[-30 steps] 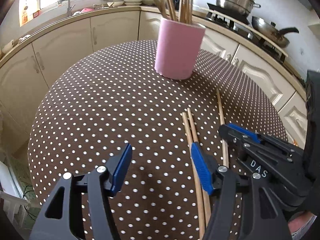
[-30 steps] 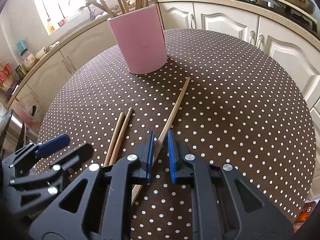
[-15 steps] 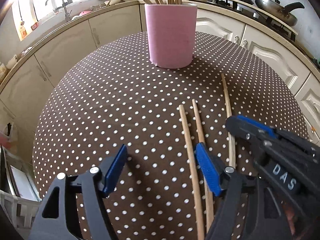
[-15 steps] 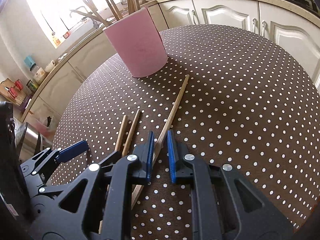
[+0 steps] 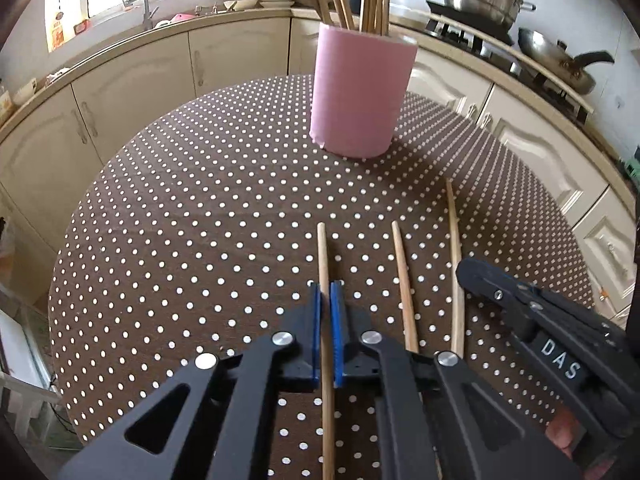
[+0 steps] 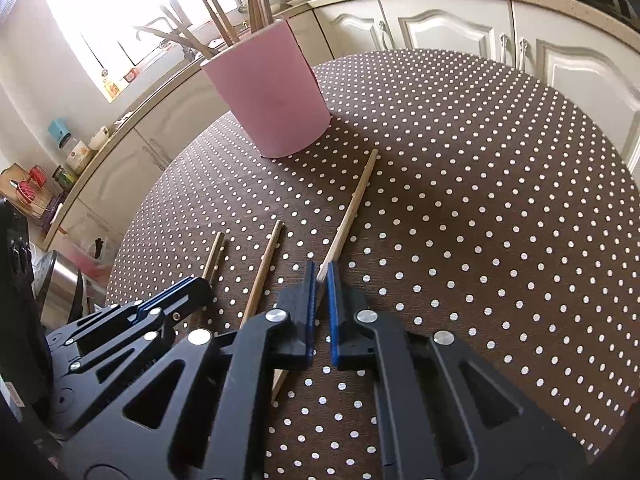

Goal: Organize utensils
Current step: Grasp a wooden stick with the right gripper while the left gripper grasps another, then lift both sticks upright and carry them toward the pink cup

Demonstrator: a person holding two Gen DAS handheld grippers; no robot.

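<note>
While both jaws pinch shut, left gripper (image 5: 325, 320) nips chopstick (image 5: 322, 256), right gripper (image 6: 320, 300) long stick (image 6: 352, 208), both low on desk (image 5: 200, 220). Light, stiff, slick; grip mid-shaft. Cup (image 5: 360, 96) beyond.

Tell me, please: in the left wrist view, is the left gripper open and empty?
No, the left gripper is shut on the left chopstick, which runs between its blue pads.
</note>
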